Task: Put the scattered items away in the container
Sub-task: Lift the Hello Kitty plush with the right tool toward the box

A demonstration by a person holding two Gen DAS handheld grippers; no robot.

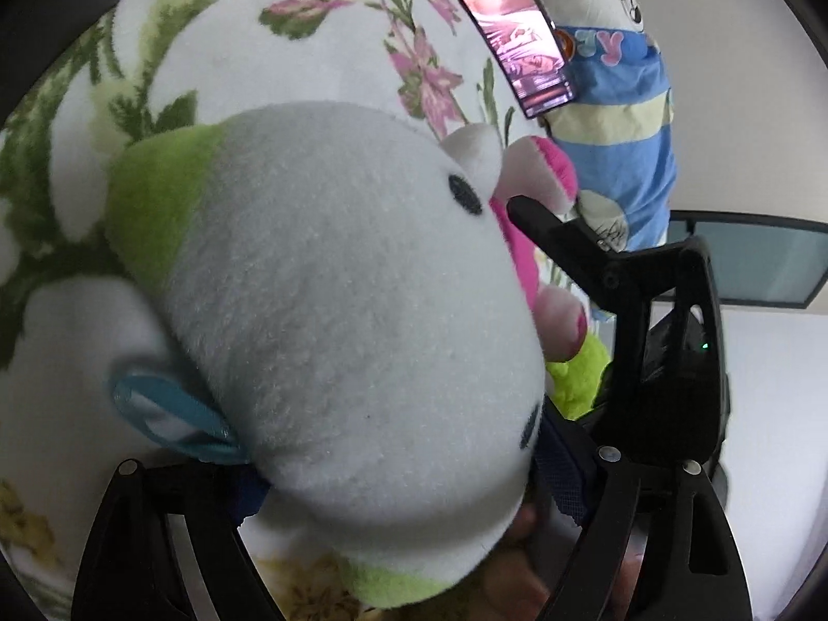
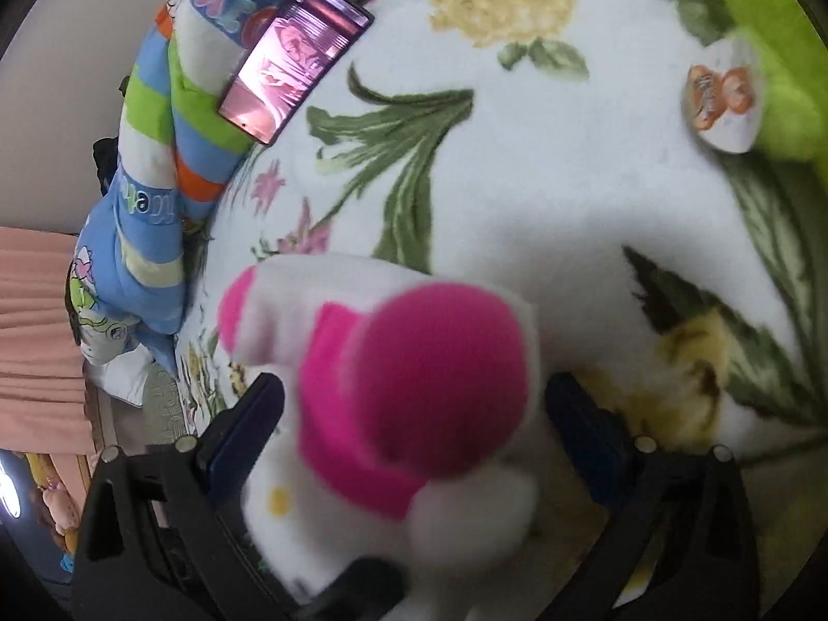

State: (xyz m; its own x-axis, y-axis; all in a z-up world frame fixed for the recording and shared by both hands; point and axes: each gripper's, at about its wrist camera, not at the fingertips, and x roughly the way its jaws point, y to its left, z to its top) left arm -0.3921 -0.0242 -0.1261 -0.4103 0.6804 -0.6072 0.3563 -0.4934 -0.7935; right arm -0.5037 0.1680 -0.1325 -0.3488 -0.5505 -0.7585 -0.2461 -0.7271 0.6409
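In the left wrist view my left gripper is shut on a white plush toy with lime-green patches and dark eyes, which fills the frame and hides the fingertips. Beyond it my right gripper shows as a black finger against a white and pink plush toy. In the right wrist view my right gripper is shut on that white and pink plush toy, its blue pads pressed on both sides. No container is in view.
Both toys are above a white floral blanket. A lit phone leans on a blue striped cartoon pillow. A lime-green plush with a round tag lies at the far right. A dark window is on the wall.
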